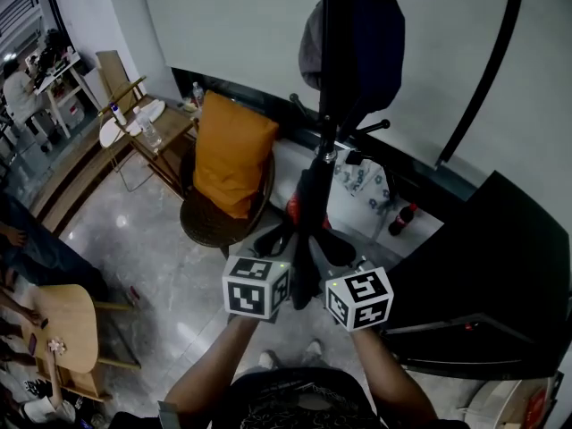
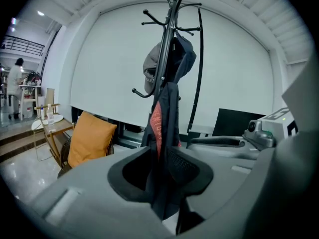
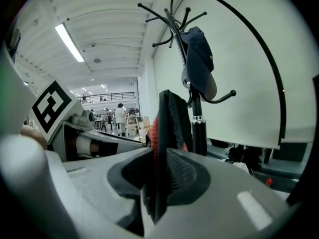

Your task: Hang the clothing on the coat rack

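Observation:
A black coat rack (image 1: 327, 105) stands straight ahead, with a grey cap (image 2: 151, 69) and a dark blue item (image 1: 375, 38) hanging on its upper hooks. I hold a dark garment with a red lining (image 1: 308, 226) upright in front of the pole, low down. My left gripper (image 2: 162, 171) is shut on the garment's fabric, which runs up between its pads. My right gripper (image 3: 157, 176) is shut on the same garment close beside it. The two marker cubes (image 1: 256, 286) sit side by side in the head view. The rack's top hooks (image 3: 172, 14) are above the garment.
A wicker chair with an orange cushion (image 1: 231, 155) is left of the rack. A small wooden table (image 1: 147, 128) with bottles is further left. A curved black pole (image 1: 487, 70) and a black cabinet (image 1: 500, 275) are to the right. A red-capped bottle (image 1: 404, 217) stands by the wall.

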The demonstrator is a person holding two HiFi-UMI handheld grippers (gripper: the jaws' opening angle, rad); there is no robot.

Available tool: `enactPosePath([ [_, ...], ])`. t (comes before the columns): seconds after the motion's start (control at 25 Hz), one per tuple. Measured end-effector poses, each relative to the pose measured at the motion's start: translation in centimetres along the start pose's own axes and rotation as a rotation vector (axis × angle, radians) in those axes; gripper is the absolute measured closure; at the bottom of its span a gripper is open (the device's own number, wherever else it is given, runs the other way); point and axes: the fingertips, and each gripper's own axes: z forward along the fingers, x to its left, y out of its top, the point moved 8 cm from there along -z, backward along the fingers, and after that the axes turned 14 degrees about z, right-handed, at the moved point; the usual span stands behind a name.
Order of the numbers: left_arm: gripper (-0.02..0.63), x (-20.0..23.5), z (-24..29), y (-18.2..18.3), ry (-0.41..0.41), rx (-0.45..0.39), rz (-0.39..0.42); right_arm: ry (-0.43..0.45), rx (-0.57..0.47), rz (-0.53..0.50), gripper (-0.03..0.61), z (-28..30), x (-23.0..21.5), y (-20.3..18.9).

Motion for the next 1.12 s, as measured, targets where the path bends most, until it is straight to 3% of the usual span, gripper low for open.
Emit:
enactPosePath([
  [0.36,0.523,-0.3,-2.1,-0.3,-0.068,-0.026,0.038,-0.047,-0.043,-0.008,0.519,-1.3,2.5,-0.1],
  [1.12,0.607,-0.1,-5.9,-0.5,-0.193,-0.096,0.105,-0.148,-0.1,-0.036,0.577,-3.6,7.6,-1.1],
])
